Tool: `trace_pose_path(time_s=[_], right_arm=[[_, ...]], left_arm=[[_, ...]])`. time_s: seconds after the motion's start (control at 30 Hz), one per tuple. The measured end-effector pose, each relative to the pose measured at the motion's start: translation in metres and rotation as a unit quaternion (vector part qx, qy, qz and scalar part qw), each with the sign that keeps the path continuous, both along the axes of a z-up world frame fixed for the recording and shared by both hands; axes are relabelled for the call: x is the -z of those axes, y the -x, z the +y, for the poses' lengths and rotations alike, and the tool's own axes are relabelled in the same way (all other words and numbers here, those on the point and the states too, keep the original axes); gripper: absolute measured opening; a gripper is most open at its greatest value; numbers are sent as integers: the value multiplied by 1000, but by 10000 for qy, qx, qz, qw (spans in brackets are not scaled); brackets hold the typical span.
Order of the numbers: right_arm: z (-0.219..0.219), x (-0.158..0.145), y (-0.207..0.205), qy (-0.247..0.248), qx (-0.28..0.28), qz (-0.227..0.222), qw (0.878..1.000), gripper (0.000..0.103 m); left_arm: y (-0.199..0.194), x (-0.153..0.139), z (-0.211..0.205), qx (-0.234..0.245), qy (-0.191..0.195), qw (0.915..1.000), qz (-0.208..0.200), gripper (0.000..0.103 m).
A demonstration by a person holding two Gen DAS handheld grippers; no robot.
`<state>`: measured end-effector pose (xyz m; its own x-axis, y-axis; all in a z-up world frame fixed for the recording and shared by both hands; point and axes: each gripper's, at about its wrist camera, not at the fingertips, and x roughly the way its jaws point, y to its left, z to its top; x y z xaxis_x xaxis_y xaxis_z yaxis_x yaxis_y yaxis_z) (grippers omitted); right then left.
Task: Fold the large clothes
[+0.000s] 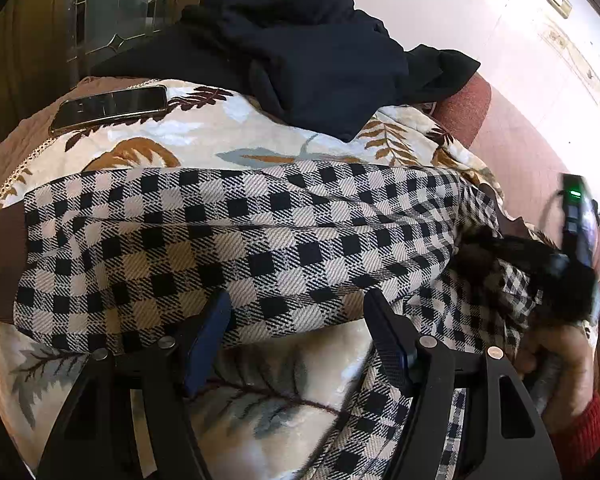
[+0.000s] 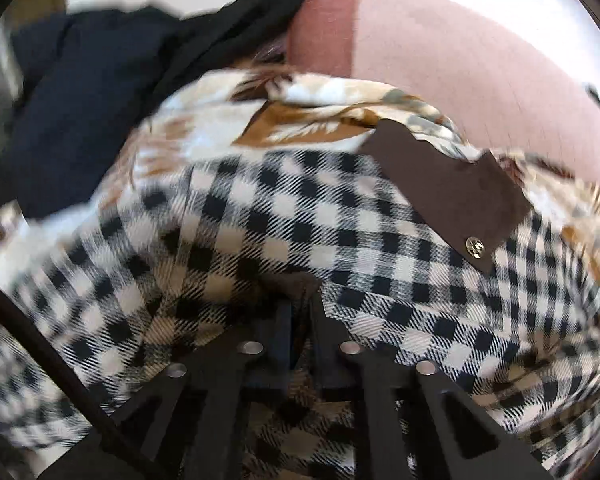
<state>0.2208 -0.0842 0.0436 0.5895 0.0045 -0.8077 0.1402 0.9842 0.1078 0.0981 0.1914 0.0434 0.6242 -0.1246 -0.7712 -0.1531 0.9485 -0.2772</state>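
The checked garment (image 1: 236, 240) lies spread just ahead of the left gripper (image 1: 300, 320), stretched crosswise over a leaf-print blanket (image 1: 204, 136). It is woven in black, cream and tan squares, and a brown cuff band (image 1: 2, 256) closes its end far to that gripper's left. Its near edge lies right at the tips of the left gripper, whose fingers stand wide apart, released, with bare blanket between them lower down; the left fingertip (image 1: 216, 316) overlaps the cloth's edge, though contact cannot be told.

To the left gripper's right the cloth bunches up, and there the right gripper (image 2: 300, 300) has it: its fingers are pressed close together, clenched on a dark fold of the checked garment right at its tips. Ahead and to the right of that gripper lies a brown tab (image 2: 452, 192) of the garment with a small gold stud (image 2: 475, 246). This view is blurred.

Beyond the garment, ahead of the left gripper, a heap of dark clothes (image 1: 300, 52) sits on the blanket. Ahead and to its left a phone (image 1: 110, 106) lies face up near the blanket's edge. Ahead and to its right a reddish cushion (image 1: 464, 108) shows beside the heap. Low at its right, the hand (image 1: 560, 364) holding the right gripper shows with a red sleeve.
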Motion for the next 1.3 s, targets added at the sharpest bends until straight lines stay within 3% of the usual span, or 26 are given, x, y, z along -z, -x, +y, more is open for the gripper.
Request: trace_pose_path(time_s=[0.13, 0.37, 0.47, 0.53, 0.67, 0.8, 0.87, 0.93, 1.03, 1.17, 1.3], right_arm=[[-3, -18, 9, -250, -28, -244, 9994, 7], [69, -6, -18, -313, -887, 4, 9956, 7], [75, -1, -17, -122, -1108, 45, 9938, 13], [62, -16, -4, -414, -1145, -90, 9925, 30], [10, -49, 44, -232, -952, -399, 9944, 34], [-55, -43, 89, 136, -427, -202, 9988, 34], [-94, -32, 108, 241, -105, -120, 9996, 34], [-138, -15, 130, 162, 301, 87, 9994, 34], [-192, 4, 162, -84, 861, 285, 9958, 34], [-244, 11, 223, -842, 1109, 104, 9902, 34], [-268, 13, 275, -777, 1156, -165, 9901, 34]], left_arm=[[0, 0, -2, 38, -12, 10000, -11, 68], [1, 2, -10, 111, -236, 9997, -29, 68], [0, 4, -13, 132, -351, 9993, -5, 68], [1, 3, -15, 162, -400, 9991, 5, 68], [3, 0, -15, 173, -348, 9992, 19, 68], [14, -10, -19, 277, -245, 9993, -68, 68], [31, -15, -22, 149, -502, 9981, -310, 68], [56, -16, -25, -275, -771, 9963, -271, 68], [92, -24, -40, -180, -630, 9978, -138, 68], [123, -44, -75, -177, -1158, 9927, -279, 68], [147, -65, -120, 34, -1468, 9880, -473, 68]])
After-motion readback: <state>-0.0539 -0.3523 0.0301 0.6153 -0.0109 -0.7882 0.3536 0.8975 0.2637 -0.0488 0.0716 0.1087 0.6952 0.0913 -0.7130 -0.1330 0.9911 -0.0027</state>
